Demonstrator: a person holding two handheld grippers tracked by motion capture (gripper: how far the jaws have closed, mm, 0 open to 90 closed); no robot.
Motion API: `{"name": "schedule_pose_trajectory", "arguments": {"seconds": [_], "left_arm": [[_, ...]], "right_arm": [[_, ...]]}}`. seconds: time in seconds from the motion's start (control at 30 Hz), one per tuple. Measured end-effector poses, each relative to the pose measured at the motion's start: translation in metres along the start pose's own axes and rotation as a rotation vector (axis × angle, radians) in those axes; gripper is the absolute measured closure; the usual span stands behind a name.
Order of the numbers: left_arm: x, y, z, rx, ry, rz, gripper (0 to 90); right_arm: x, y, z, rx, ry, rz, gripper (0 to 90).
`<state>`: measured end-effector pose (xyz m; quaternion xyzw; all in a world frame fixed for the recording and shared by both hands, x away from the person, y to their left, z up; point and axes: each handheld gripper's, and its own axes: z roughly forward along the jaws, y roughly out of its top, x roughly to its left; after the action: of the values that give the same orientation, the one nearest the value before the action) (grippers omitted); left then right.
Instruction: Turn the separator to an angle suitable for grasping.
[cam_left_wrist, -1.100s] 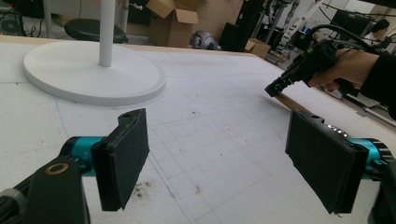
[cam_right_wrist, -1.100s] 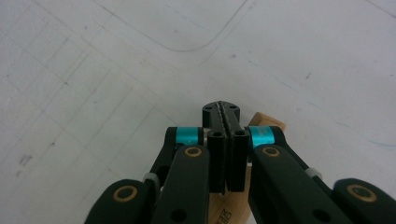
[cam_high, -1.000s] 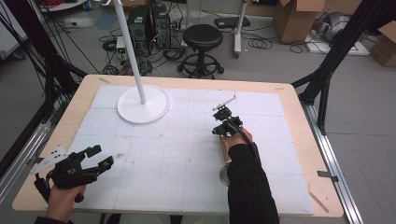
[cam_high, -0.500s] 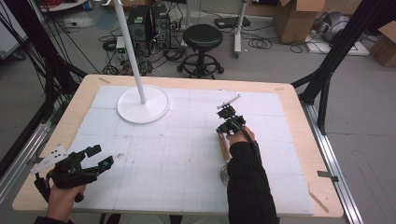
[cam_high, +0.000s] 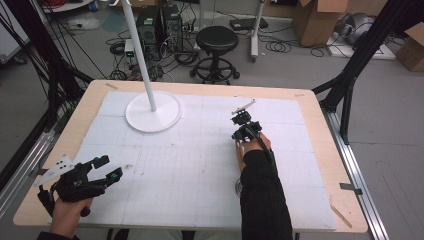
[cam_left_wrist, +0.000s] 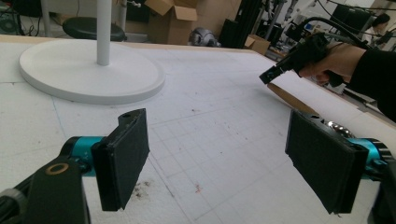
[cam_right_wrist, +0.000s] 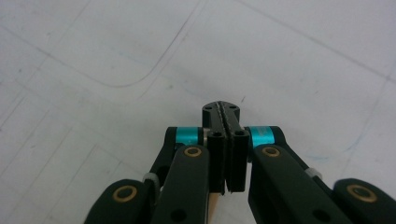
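High view, lower left of the frame: gripping the left gripper in a hand just above the white mat, with its claw standing released and nothing between the pads. Being cut off by the bottom edge at the wrist.

Right of centre in the same view: pointing the right gripper toward the top of the frame, over the mat, with its grey plate jutting past the tip. Showing too small here for reading the jaws. Looking along them in the right gripper view: pressing pad against pad, clenched on nothing, hanging over bare gridded mat.

Lying low and right of centre in the high view: a small shiny metal object, tucked against the dark sleeve and half covered by it, so not allowing its shape to be made out. Peeking out again in the left gripper view at the right of the frame, behind the right-hand jaw, as a few bright rounded glints. Sitting well apart from both claws.

Standing at the upper left of the high view: a white round stand base with its pole running out of the top edge, hiding whatever it carries.
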<state>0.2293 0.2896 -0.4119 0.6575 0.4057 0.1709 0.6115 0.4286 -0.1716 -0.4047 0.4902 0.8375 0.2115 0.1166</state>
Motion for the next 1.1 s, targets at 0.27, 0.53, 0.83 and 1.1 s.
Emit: {"name": "schedule_pose_trajectory", "arguments": {"seconds": [0.27, 0.53, 0.83, 1.1], "left_arm": [[0.0, 0.0, 0.0, 0.001, 0.002, 0.001, 21.9], [-0.001, 0.0, 0.0, 0.001, 0.002, 0.003, 21.9], [-0.001, 0.0, 0.001, 0.001, 0.003, 0.002, 21.9], [-0.001, 0.0, 0.001, 0.002, 0.004, 0.003, 21.9]], "right_arm": [[-0.003, -0.009, -0.013, -0.004, 0.023, -0.019, 89.2], [-0.022, -0.032, -0.033, -0.109, -0.145, 0.076, 89.2], [-0.019, -0.064, -0.01, -0.11, 0.066, 0.096, 89.3], [0.0, -0.066, -0.013, -0.124, 0.153, 0.014, 89.2]]}}
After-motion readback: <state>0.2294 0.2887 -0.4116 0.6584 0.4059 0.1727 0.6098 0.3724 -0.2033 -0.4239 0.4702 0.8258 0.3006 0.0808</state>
